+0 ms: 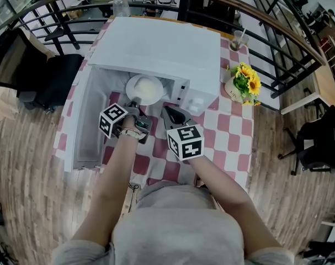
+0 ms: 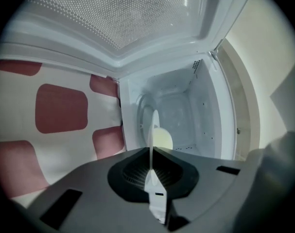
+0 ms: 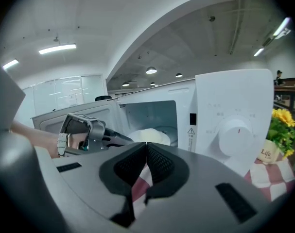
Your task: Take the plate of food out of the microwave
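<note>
Door (image 1: 85, 120) open, that bit's done. L gripper (image 1: 135, 105) clamped on plate (image 1: 145, 88) rim at its 12 o'clock. Plate w/ food sits in the microwave (image 1: 156, 48) mouth, not clear yet. R gripper (image 1: 168, 111), at L's 3 o'clock, jaws together, empty. Left, I'd say: pull plate fully out, set on table (image 1: 233, 139).

A red-and-white checked tablecloth (image 1: 233, 142) lies above a wooden floor (image 1: 24, 175). At the cloth's far right corner stand a pot of sunflowers (image 1: 242, 84) and a cup with a straw (image 1: 235, 43). A black railing (image 1: 277, 43) curves beyond the cloth. One black chair (image 1: 29, 65) stands to its left, another chair (image 1: 316, 139) to its right.
</note>
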Motion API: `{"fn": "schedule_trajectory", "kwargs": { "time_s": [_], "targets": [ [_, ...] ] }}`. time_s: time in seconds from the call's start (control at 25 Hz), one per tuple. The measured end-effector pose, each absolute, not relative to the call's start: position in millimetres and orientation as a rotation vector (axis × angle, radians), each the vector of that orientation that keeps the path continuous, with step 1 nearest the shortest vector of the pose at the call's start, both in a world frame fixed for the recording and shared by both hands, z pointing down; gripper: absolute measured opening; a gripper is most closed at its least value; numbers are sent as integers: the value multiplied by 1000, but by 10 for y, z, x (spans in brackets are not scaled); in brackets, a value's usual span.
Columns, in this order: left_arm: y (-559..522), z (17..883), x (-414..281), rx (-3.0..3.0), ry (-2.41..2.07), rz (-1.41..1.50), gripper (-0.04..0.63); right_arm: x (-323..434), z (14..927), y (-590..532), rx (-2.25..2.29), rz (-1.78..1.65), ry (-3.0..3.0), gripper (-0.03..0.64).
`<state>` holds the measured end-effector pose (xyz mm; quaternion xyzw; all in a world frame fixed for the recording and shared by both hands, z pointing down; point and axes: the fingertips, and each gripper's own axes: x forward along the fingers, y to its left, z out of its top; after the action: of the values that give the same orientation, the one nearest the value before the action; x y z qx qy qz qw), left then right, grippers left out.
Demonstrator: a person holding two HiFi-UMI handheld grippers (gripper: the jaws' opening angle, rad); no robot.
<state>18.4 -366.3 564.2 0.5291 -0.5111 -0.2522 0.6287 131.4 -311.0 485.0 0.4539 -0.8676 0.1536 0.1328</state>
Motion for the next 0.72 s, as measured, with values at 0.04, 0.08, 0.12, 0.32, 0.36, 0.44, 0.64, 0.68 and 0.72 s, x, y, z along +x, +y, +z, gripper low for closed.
{"fn": "schedule_trajectory", "kwargs": {
  "time_s": [0.04, 0.08, 0.12, 0.32, 0.36, 0.44, 0.64, 0.68, 0.72],
  "targets": [
    [-3649, 5628, 180, 1214, -1172, -588, 14, 1324, 4832, -3119, 1320, 450, -2518, 25],
    [-3634, 5614, 177, 1215, -1170, -597, 14, 1327, 4817, -3121, 1319, 453, -2520, 23],
    [-3619, 5597, 177, 1217, -1166, -603, 14, 1324, 4805, -3117, 1312, 451, -2521, 25],
    [-3565, 5442, 199, 1259, -1130, -639, 14, 1319, 4746, -3076, 1274, 431, -2529, 25],
    [-3552, 5407, 205, 1266, -1120, -654, 14, 1326, 4730, -3070, 1277, 432, -2532, 24],
    [-3515, 5349, 213, 1274, -1101, -681, 14, 1333, 4694, -3056, 1290, 429, -2540, 23],
    [-3373, 5246, 189, 1273, -1053, -720, 14, 1288, 4623, -3009, 1337, 390, -2538, 23],
    [-3345, 5226, 184, 1275, -1044, -722, 14, 1281, 4604, -2999, 1349, 376, -2533, 23],
    [-3318, 5209, 181, 1280, -1036, -721, 14, 1279, 4581, -2986, 1362, 361, -2529, 23]
  ]
}}
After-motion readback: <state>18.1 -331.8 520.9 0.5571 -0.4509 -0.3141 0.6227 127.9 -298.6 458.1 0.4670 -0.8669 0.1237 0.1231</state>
